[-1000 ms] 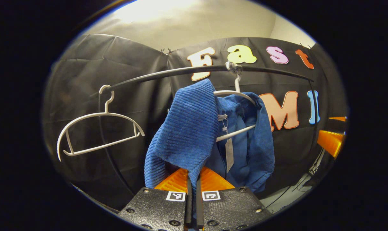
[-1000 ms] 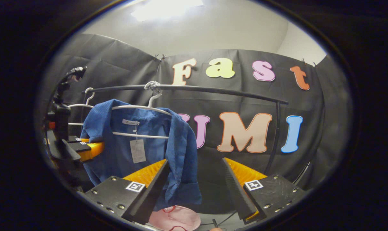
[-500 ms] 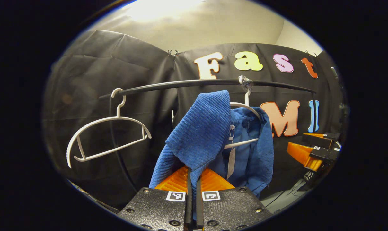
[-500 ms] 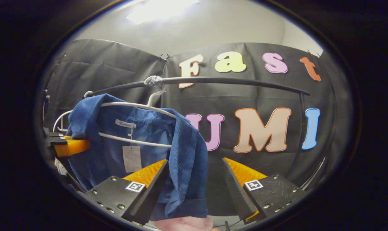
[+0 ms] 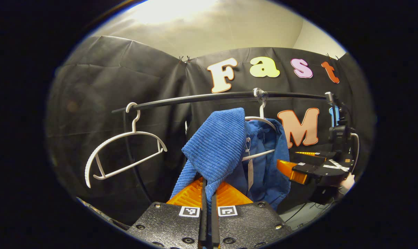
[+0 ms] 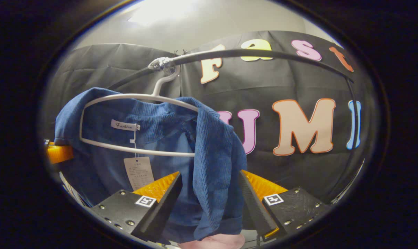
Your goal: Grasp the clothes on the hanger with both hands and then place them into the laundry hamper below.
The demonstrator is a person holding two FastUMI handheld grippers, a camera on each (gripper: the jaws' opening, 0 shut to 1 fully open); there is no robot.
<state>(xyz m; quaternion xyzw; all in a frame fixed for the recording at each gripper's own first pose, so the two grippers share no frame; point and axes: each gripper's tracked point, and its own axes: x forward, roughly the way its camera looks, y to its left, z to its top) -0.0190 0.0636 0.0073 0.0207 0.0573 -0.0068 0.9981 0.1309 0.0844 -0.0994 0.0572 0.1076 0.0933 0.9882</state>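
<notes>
A blue corduroy shirt (image 5: 216,148) (image 6: 167,138) hangs on a white hanger (image 6: 139,100) from the black rail (image 5: 202,98). My left gripper (image 5: 207,193) is shut on the shirt's left shoulder, pulled toward the camera. In the right gripper view my right gripper (image 6: 209,197) is open, and the shirt's right sleeve (image 6: 216,166) hangs between its fingers without being pinched. That same right gripper (image 5: 309,169) shows in the left gripper view, just right of the shirt. A paper tag (image 6: 138,171) dangles from the collar.
An empty white hanger (image 5: 122,152) hangs at the left end of the rail. A pink object (image 6: 216,241) lies low beneath the shirt. A bit of a hand (image 5: 349,180) holds the right gripper. The rail's right upright (image 6: 354,114) stands near the wall.
My right gripper has moved forward and left, so the sleeve now hangs between its open fingers. The left gripper keeps its hold on the shoulder, barely moved.
</notes>
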